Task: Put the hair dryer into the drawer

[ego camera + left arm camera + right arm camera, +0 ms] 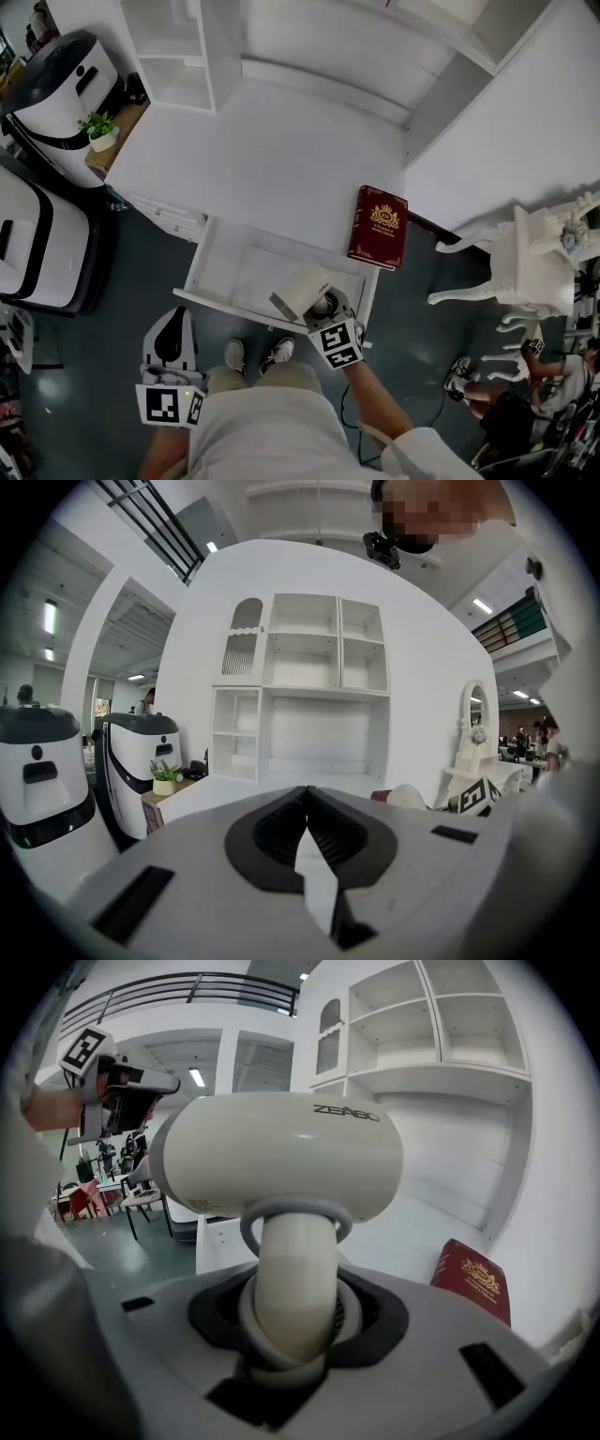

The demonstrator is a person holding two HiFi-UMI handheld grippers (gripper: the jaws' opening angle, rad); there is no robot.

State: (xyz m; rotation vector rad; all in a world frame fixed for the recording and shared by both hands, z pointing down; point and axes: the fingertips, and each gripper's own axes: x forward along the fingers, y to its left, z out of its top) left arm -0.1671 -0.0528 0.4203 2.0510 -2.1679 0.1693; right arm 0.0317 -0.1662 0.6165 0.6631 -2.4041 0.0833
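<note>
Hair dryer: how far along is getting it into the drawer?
Done: the drawer stands open and the right gripper grips the hair dryer by its handle. In hand: the dryer hangs over the drawer's front right corner. Remaining: set it inside and let go. The left gripper is shut and empty.

The left hand-held gripper (174,323) is held low at the person's left side and points forward, nearly level. Its jaws meet at the tips with nothing between them. The right forearm (377,396) reaches forward and slightly across the body. It carries the right hand-held gripper (323,309), which tilts downward. That gripper's jaws are clamped on the handle of the hair dryer (281,1157), whose barrel lies crosswise above them. Both feet (234,354) stand between the two grippers.
</note>
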